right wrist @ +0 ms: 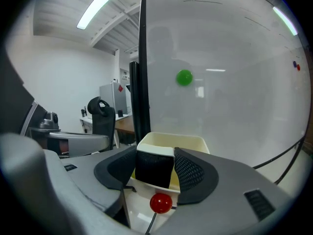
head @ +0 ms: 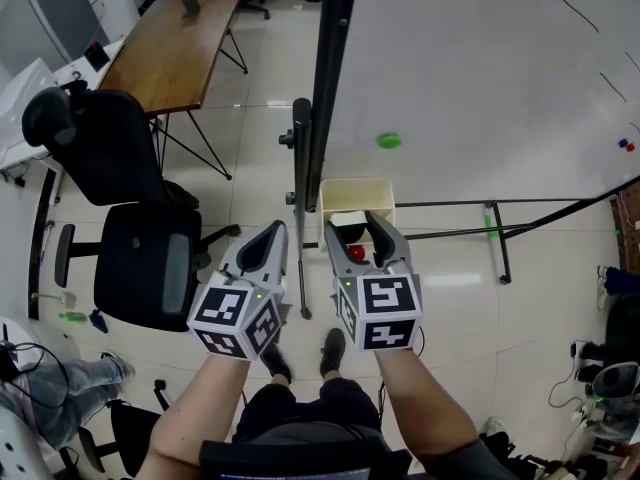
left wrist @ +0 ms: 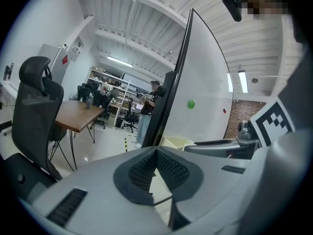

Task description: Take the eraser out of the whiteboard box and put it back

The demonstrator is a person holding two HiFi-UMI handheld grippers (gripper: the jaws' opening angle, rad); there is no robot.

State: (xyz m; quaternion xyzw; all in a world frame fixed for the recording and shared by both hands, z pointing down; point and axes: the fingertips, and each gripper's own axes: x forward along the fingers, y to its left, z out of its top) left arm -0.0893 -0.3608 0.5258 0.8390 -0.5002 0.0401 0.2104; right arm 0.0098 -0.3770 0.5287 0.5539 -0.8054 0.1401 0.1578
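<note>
Head view: the right tongs (head: 354, 233) grip the eraser (head: 346, 221) at the near edge of the whiteboard box (head: 356, 185). The left tongs (head: 270, 240) hang beside them.

Left gripper view: those tongs are closed on nothing.

Right gripper view: the eraser (right wrist: 154, 170) is clamped at the box's near rim (right wrist: 188, 142). It looks lifted out. The next move would be to lower it inside and let go.

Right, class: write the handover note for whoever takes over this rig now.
Left gripper: shut, empty, beside the right one.
Right gripper: shut on the eraser.
Eraser: at the near rim of the whiteboard box, its top above the rim.
Done: eraser gripped. Whether it has been fully out cannot be told.
Left: set it down in the box and let go.
</note>
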